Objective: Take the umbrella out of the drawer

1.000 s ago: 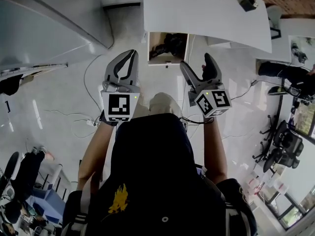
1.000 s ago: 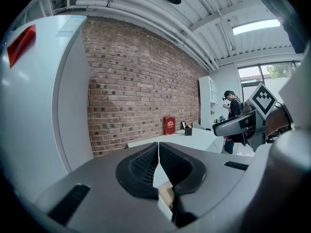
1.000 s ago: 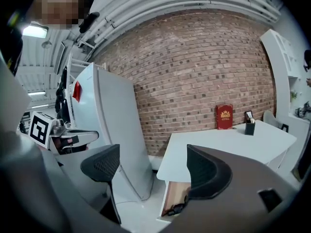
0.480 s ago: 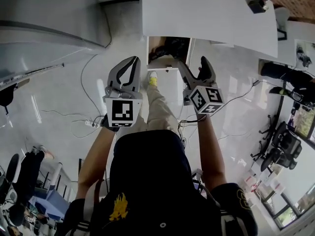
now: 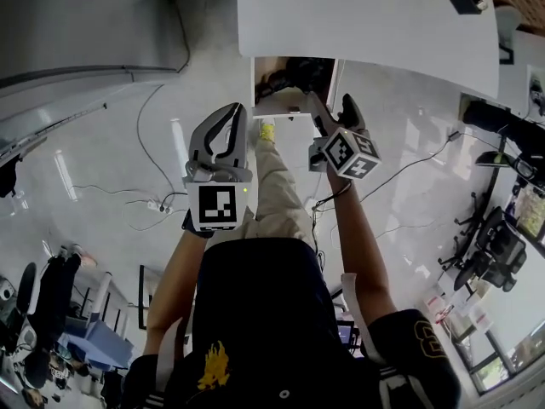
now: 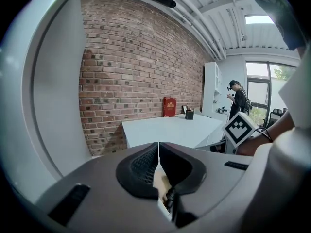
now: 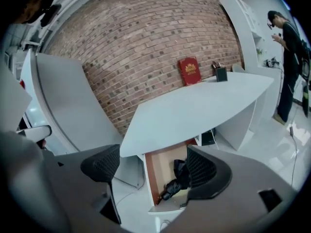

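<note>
Under the white desk [image 5: 366, 15] a wooden drawer [image 5: 271, 102] stands pulled open. A black folded umbrella [image 5: 294, 77] lies inside it. In the right gripper view the drawer [image 7: 156, 171] and the umbrella [image 7: 176, 181] show between the jaws, some way off. My right gripper [image 5: 332, 107] is open and empty, just short of the drawer's front edge. To the drawer's left, over the floor, hovers my left gripper [image 5: 232, 118]. Its jaws meet at the tips in the left gripper view [image 6: 159, 147], with nothing held.
A red book [image 7: 188, 71] and a dark pen holder [image 7: 221, 73] stand at the desk's far end by the brick wall. A person [image 7: 286, 42] stands at the right. Cables [image 5: 145, 207] trail on the glossy floor. A grey curved panel [image 5: 77, 24] rises at the left.
The person has stepped forward, one leg now out in front. Both grippers have moved toward the drawer, the right one reaching its front edge. Jaw states look unchanged.
</note>
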The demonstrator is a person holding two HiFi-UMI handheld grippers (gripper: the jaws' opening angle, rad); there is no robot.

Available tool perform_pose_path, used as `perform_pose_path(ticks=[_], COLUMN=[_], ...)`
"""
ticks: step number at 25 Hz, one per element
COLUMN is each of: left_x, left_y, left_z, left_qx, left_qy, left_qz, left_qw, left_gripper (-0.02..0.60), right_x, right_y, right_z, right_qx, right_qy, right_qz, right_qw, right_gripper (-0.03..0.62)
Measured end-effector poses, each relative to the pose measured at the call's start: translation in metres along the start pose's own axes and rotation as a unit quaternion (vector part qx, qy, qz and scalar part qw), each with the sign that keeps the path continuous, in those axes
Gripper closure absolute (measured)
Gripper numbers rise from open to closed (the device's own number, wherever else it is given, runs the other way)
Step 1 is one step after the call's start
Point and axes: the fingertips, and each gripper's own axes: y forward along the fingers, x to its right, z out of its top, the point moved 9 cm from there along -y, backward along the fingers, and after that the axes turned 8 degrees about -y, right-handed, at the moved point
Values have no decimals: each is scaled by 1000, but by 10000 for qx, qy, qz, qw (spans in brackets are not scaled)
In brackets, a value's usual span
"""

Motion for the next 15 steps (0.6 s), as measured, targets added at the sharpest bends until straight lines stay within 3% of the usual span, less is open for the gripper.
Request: perform_pose_path(ticks=[12,15], left_x=[7,3], left_y=[52,68], left_z=[-22,-37], left_qx=[95,252], left_qy=[-195,-484], left_qz=[315,471], left_qw=[9993,9974], left_gripper=[560,560], right_x=[39,47], right_y=[86,100], right_z=[-61,-85], right_qx=[-407,-528], right_qy=[631,727], right_qz=[-447,-684], right_qw=[9962,9936], right_gripper=[152,152])
